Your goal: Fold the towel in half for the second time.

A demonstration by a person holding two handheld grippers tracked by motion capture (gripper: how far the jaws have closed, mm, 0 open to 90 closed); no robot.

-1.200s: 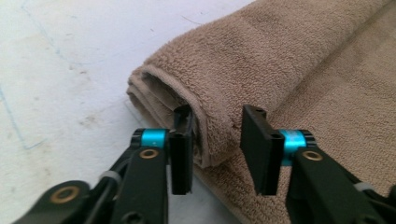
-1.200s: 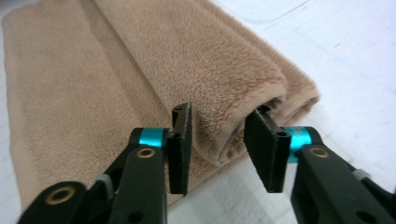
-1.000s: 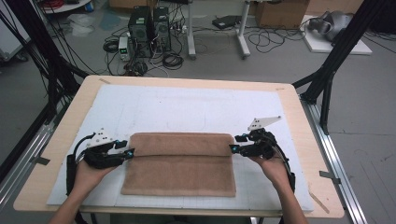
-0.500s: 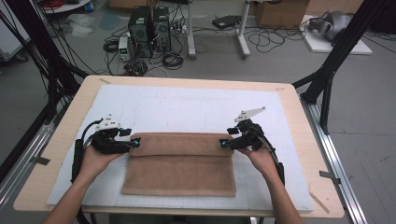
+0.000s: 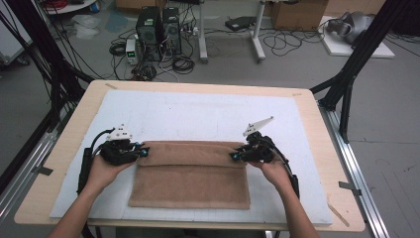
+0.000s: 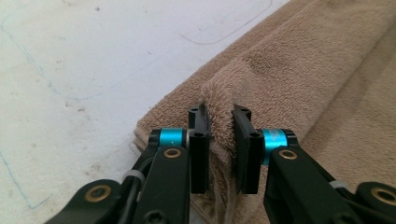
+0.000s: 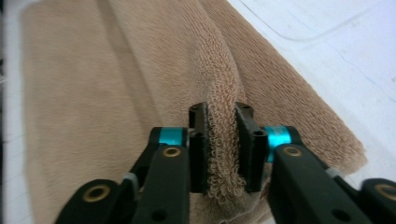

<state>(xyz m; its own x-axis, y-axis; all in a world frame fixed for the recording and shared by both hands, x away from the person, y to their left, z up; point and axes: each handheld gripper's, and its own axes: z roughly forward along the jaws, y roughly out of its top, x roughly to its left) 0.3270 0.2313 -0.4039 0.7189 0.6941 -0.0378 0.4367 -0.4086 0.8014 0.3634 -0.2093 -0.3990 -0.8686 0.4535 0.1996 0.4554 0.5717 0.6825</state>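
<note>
Towel (image 5: 190, 178) lies folded on the table's white mat (image 5: 198, 114), near me. If I lift unevenly, one corner's ridge could slip out and the fold would sag. My left claw (image 5: 143, 152) and right claw (image 5: 233, 157) have just been closing, each now pinching a far corner's terry.

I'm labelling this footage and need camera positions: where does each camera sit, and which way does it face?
High view: fixed above the person's side, looking forward and down at the table; both forearms, left claw, right claw.
Left gripper view: rides the left claw, looking along its jaws, which have just closed on a towel fold.
Right gripper view: rides the right claw, its jaws likewise just closed, pinching towel.
All three share the brown towel on the white mat.
</note>
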